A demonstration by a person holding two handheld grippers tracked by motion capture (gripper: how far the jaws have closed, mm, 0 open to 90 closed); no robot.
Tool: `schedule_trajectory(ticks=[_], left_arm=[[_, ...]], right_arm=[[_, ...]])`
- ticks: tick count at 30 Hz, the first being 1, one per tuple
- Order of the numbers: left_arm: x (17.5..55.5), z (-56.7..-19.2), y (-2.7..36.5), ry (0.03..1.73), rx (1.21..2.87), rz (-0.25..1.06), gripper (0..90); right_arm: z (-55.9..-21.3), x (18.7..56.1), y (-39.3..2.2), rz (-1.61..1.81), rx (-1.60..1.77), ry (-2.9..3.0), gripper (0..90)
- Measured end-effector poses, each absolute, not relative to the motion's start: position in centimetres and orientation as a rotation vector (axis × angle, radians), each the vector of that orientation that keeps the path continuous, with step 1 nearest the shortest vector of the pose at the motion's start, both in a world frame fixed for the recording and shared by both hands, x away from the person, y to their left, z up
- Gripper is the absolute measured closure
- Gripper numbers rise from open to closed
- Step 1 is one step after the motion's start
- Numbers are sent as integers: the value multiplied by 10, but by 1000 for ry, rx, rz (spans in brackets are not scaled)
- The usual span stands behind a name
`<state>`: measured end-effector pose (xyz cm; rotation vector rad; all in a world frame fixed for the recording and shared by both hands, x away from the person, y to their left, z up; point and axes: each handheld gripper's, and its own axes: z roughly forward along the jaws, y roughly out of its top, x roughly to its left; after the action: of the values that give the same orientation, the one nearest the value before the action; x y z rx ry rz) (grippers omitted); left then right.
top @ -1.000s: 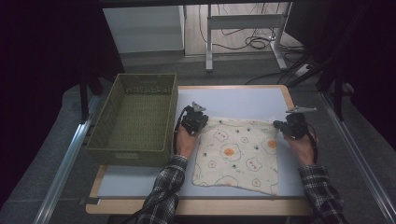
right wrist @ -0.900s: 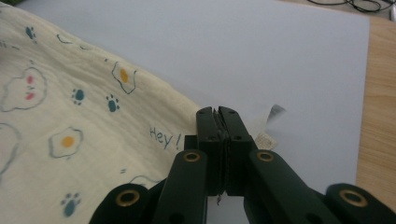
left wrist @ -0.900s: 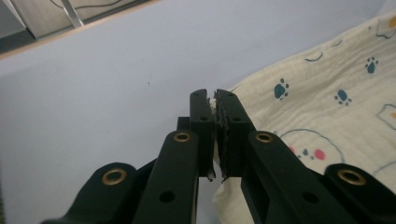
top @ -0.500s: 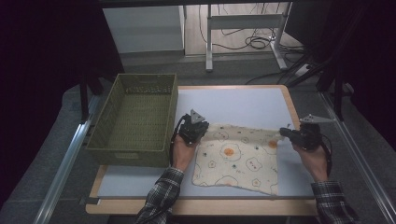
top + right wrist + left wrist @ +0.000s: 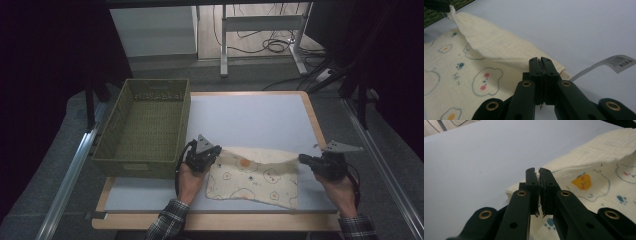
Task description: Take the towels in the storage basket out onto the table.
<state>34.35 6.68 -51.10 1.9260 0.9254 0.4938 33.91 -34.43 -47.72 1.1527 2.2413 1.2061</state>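
A cream cloth (image 5: 252, 175) printed with small cartoon figures lies on the pale table top (image 5: 250, 115), its far edge lifted and curling over toward the near side. My left gripper (image 5: 214, 152) is shut on the cloth's far left corner; in the left gripper view its jaws (image 5: 538, 171) are pressed together over the cloth (image 5: 599, 152). My right gripper (image 5: 303, 159) is shut on the far right corner, and in the right gripper view it (image 5: 540, 60) pinches the raised fold of cloth (image 5: 486, 42). A white barcode tag (image 5: 621, 61) hangs from that corner.
A green woven basket (image 5: 140, 167) stands empty at the table's left, close beside my left hand. The wooden board edge (image 5: 312, 120) frames the table top. Table legs and cables (image 5: 270, 45) lie on the floor beyond.
Both grippers have come toward the person with the cloth's far corners in them. The far edge has lifted and folded over the near part, so the cloth looks shorter.
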Motion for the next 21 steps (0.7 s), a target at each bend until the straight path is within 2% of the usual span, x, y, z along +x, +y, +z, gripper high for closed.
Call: schedule_trajectory(ticks=[21], left_arm=[[290,-526,84,901,1881,430,862]], right_arm=[[-483,278,-339,1232,1080,2299,885]])
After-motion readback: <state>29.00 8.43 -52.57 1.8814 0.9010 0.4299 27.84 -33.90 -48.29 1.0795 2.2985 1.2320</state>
